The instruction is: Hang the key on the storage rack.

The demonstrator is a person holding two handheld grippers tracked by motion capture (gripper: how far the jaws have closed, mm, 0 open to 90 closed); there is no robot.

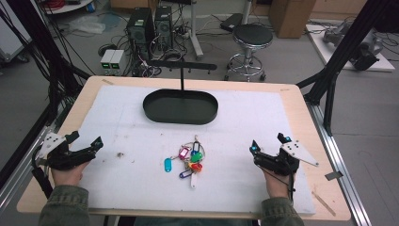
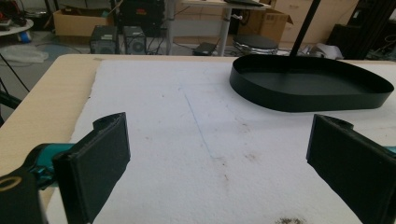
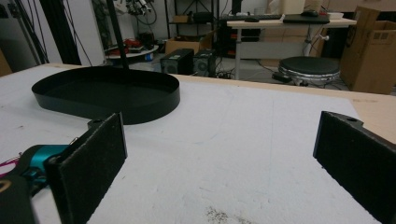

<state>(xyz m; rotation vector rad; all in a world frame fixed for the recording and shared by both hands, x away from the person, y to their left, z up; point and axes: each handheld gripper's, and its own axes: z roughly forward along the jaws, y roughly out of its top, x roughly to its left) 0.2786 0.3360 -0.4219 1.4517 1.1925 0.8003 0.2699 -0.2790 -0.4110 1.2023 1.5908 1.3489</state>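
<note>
A bunch of coloured key tags (image 1: pixel 189 160) on metal rings lies on the white mat (image 1: pixel 141 179), in front of a black oval tray (image 1: pixel 180 107) with an upright post and crossbar. My left gripper (image 1: pixel 85 142) rests at the mat's left edge, open, with nothing between its wide-set jaws (image 2: pixel 219 163). At the right side of the mat my right gripper (image 1: pixel 268 144) is held open too, empty (image 3: pixel 219 163). The tags lie between the two grippers, apart from both. The tray (image 2: pixel 310 84) lies ahead in both gripper views (image 3: pixel 107 93).
The mat covers a wooden table (image 1: pixel 324 188). A stool (image 1: pixel 249 42), computer towers (image 1: pixel 141 28) and cables stand on the floor beyond the far edge. Black frame bars (image 1: pixel 339 52) rise at the right; small dirt specks mark the mat.
</note>
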